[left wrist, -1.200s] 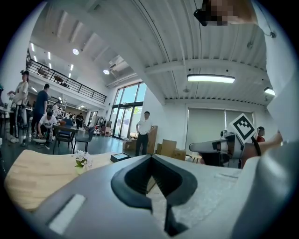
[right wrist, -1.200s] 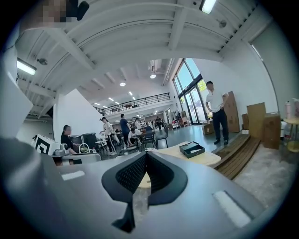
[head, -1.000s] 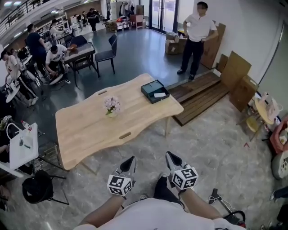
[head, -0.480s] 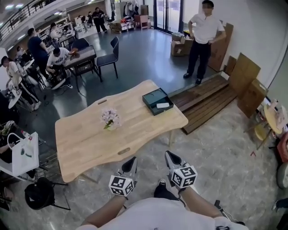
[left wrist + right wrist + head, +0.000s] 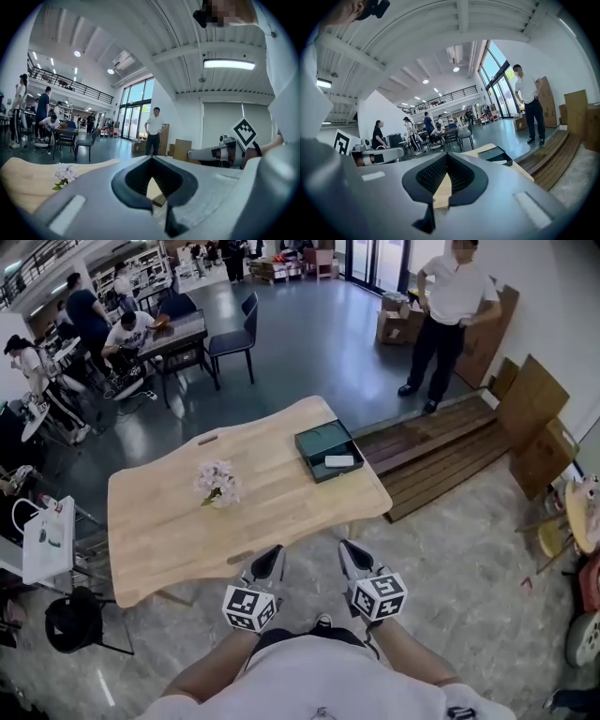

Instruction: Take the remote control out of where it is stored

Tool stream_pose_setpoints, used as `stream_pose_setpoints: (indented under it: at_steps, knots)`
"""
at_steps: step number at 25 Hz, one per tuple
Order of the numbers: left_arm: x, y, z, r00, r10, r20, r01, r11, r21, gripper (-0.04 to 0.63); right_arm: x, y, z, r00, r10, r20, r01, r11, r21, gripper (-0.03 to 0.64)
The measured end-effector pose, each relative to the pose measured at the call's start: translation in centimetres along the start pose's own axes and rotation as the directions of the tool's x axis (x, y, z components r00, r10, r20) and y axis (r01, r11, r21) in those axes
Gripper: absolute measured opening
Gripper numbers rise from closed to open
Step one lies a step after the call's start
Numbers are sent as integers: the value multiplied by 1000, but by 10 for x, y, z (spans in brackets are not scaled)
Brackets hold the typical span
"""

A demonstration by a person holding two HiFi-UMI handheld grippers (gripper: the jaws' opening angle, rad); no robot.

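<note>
"Remote control [image 5: 338, 461]: state its position."

"It lies as a pale slim bar inside the open dark green box [image 5: 319, 440], against the box wall nearest the person. The box stands on the table [image 5: 169, 521], close to the table's far right corner."

"Report the left gripper [image 5: 267, 565]."

"It is held just off the table's near edge, above the floor and well apart from the box. Its jaws are closed tip to tip with nothing between them (only a strip of the table top shows through the gap behind the tips)."

"And the right gripper [image 5: 353, 559]?"

"Same condition: jaws brought together and empty, also just off the table's near edge, beside the left gripper and pointing toward the table."

"Other items on the table?"

"A small bunch of pale flowers [image 5: 216, 482] stands near the middle of the table, well apart from the box."

"Surroundings?"

"A standing person [image 5: 453, 310] in a white shirt and dark trousers is beyond the table's far right corner. Wooden planks [image 5: 441, 451] lie on the floor to the right of the table."
</note>
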State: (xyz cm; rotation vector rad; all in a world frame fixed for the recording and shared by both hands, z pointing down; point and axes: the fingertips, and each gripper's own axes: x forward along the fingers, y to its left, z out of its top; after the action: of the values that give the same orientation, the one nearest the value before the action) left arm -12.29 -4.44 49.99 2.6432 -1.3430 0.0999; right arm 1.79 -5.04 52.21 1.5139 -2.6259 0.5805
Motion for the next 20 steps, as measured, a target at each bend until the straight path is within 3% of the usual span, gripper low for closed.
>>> stream_pose_setpoints:
  at_steps: [10,20]
  knots:
    - [56,30,0,998,66,-16,-66,998,-6,0,44,-61,18,1000,19,-7,-19,1000,10,28]
    - [167,72,10,1000,-13,-16,13,1000,-20,0,104,-133,40,998,-62,-26,62,998,15,28]
